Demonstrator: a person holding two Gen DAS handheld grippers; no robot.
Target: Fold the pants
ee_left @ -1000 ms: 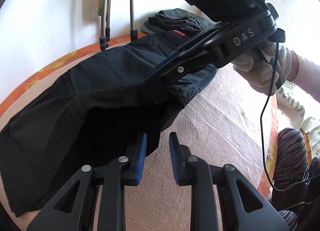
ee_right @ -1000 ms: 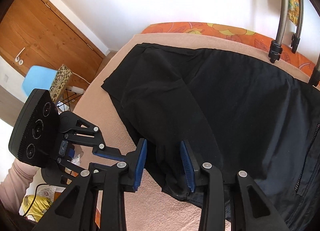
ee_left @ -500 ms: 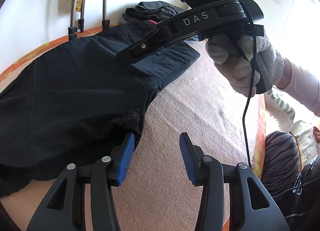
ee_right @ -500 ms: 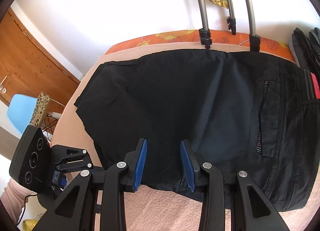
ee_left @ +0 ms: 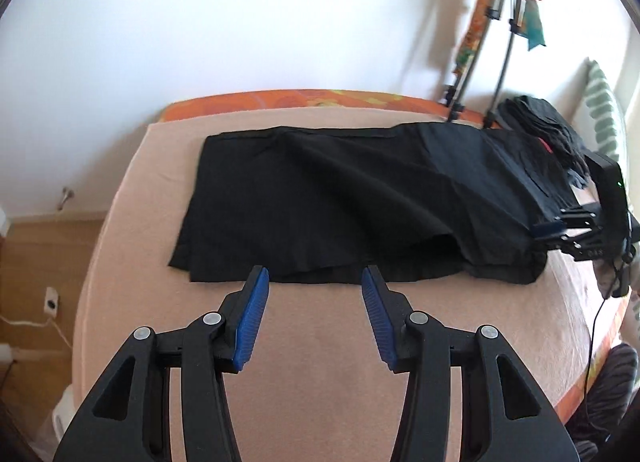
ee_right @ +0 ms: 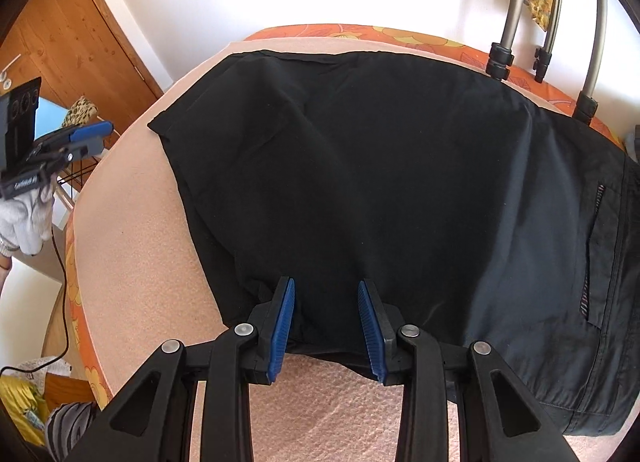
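Peach blanket [ee_left: 320, 362] covers the bed in front of us, with a white wall behind it and an orange patterned sheet edge [ee_left: 304, 99] showing along the far side. Our black pants [ee_left: 340, 205] lie across the far half of the blanket, folded lengthwise so one leg rests on the other, with the hems at the left and the waistband at the right beside a small pile of dark clothes [ee_left: 540, 121].

A second ago we had the upper leg lifted, its cloth hanging in the air between our two tools. Now that leg is down on its partner, and both tools have let go. Our left gripper [ee_left: 315, 312] has pulled back toward us and hovers above bare blanket, just short of the near edge of the pants, with its blue pads [ee_left: 252, 322] spread wide and nothing between them. Our right gripper [ee_right: 326, 328] sits low at the near edge, close to the seat, its pads parted too, astride the fabric but not pinching it.

We judge the lengthwise fold to be finished, though it isn't tidy. A ridge of loose cloth [ee_left: 400, 197] runs diagonally across the top leg, and the lower layer peeks out along the near edge. Smoothing that ridge first would probably pay off. What remains, as we see it, is to bring the hems over toward the waistband. For that, our left tool has to travel to the hem end [ee_left: 192, 229], which is well apart from it now.
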